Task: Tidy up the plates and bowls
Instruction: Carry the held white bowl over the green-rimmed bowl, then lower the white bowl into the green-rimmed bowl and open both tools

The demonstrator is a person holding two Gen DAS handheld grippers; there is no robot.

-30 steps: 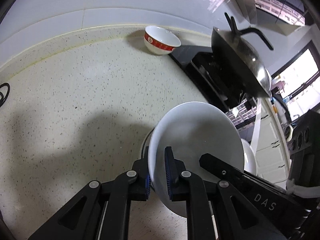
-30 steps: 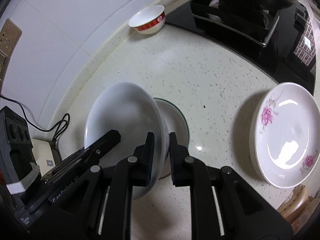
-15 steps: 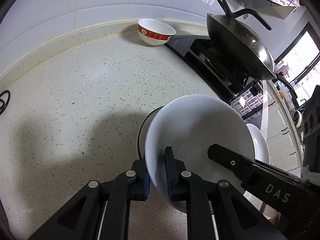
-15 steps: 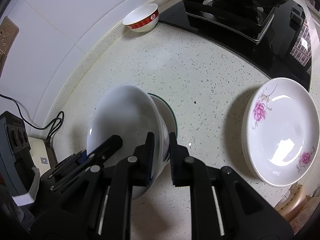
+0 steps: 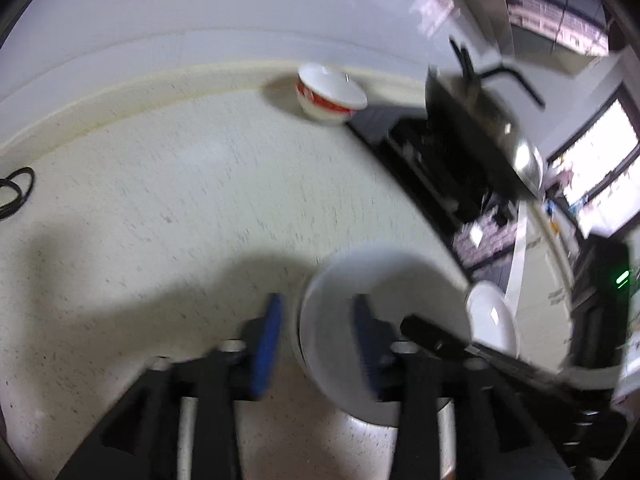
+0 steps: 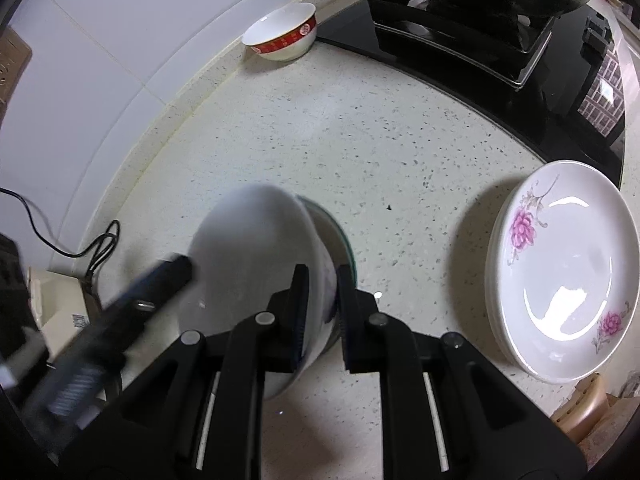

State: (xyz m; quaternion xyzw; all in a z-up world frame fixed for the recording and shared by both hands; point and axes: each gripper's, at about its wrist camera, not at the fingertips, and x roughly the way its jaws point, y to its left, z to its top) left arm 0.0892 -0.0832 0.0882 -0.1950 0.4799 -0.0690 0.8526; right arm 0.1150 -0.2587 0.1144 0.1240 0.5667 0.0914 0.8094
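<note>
A plain white bowl (image 6: 256, 280) sits in a green-rimmed bowl (image 6: 340, 240) on the speckled counter. My right gripper (image 6: 320, 312) is shut on the white bowl's right rim. My left gripper (image 5: 316, 344) is open, its pads standing apart on either side of the bowl's left rim (image 5: 380, 300); this view is blurred. The left gripper shows as a dark blurred bar in the right wrist view (image 6: 132, 312). A white bowl with a red band (image 6: 282, 32) stands at the back wall, also seen in the left wrist view (image 5: 330, 94). A stack of flowered plates (image 6: 568, 268) lies at the right.
A black stove (image 6: 480, 40) with a wok (image 5: 480, 128) fills the back right. A black cable (image 6: 96, 240) and a small box (image 6: 60, 312) lie at the left by the wall. The counter's front edge runs right of the plates.
My left gripper has opened and let go of the white bowl's rim, moving fast enough to blur. The white bowl has come down into the green-rimmed bowl. My right gripper still holds it.
</note>
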